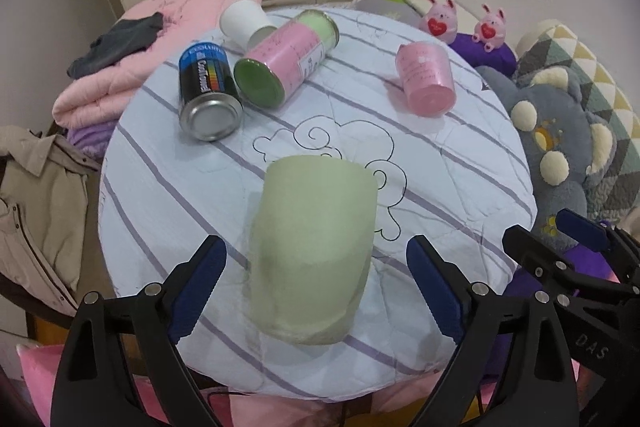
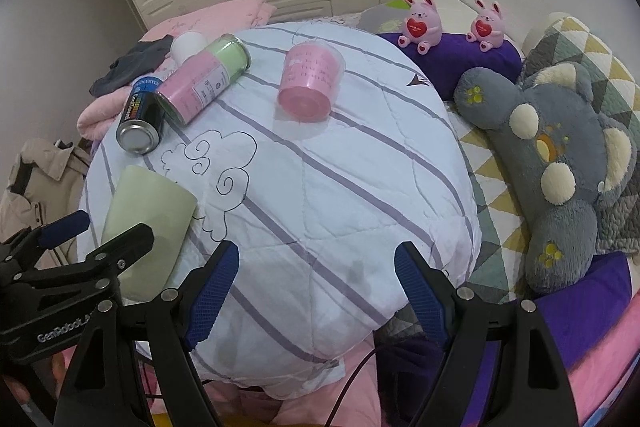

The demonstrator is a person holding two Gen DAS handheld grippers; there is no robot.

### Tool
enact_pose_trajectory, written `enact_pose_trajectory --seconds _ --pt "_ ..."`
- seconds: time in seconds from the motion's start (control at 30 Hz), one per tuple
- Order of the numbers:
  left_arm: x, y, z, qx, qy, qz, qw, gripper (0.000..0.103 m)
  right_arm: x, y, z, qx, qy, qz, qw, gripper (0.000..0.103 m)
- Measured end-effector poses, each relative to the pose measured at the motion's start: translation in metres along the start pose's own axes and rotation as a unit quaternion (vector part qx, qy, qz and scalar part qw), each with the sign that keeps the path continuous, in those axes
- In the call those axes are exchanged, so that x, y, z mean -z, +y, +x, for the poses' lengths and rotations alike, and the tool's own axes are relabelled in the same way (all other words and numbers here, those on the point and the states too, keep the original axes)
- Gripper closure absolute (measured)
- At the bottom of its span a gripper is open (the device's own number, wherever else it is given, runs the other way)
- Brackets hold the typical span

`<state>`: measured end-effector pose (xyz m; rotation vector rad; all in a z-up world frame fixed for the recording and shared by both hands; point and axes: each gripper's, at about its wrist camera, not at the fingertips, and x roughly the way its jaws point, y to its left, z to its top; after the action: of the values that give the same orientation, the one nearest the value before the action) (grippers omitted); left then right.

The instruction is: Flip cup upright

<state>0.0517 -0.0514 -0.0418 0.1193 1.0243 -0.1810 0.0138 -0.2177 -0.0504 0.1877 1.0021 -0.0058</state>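
- The left tongs (image 1: 316, 291) are spread wide, their blue-padded fingers (image 1: 200, 283) flanking the pale green plastic cup (image 1: 312, 247) at 9 and 3 o'clock, apart from its sides.
- That cup stands mouth-down on the round worktop covered in white cloth with purple stripes (image 1: 440, 155), near its 6 o'clock edge.
- The right tongs (image 2: 316, 291) are also spread, holding nothing, with the cup at their 10 o'clock.
- From the right wrist view, the left tongs' black frame covers the cup's lower part.
- The cup's rim looks blurred.
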Motion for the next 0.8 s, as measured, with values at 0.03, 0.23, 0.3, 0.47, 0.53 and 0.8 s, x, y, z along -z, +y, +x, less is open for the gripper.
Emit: enact_pose_trajectory --seconds 0.03,0.23,0.3,0.47,0.53,0.8 --pt "0.0 0.003 -0.002 0.0 -0.001 0.001 1.0 0.009 0.0 0.001 -0.001 0.001 0.0 0.002 1.0 0.021" --pt "0.002 0.027 -0.008 0.009 -0.013 0.002 0.9999 0.006 0.001 0.013 -0.004 0.0 0.002 0.015 1.0 0.021" --pt "0.004 0.037 -0.008 0.012 -0.012 0.002 0.9999 0.004 0.001 0.019 -0.003 0.003 0.004 0.02 1.0 0.021" --pt "0.007 0.063 -0.002 0.008 -0.002 0.003 1.0 0.003 0.004 0.035 0.002 0.005 0.017 0.022 1.0 0.021" --pt "0.007 0.072 0.002 0.013 0.006 0.004 0.9999 0.003 0.005 0.043 0.004 0.004 0.022 0.022 1.0 0.021" --pt "0.005 0.112 0.01 0.013 0.017 0.007 0.9998 0.002 -0.001 0.077 0.015 -0.009 0.038 0.022 0.999 0.021"
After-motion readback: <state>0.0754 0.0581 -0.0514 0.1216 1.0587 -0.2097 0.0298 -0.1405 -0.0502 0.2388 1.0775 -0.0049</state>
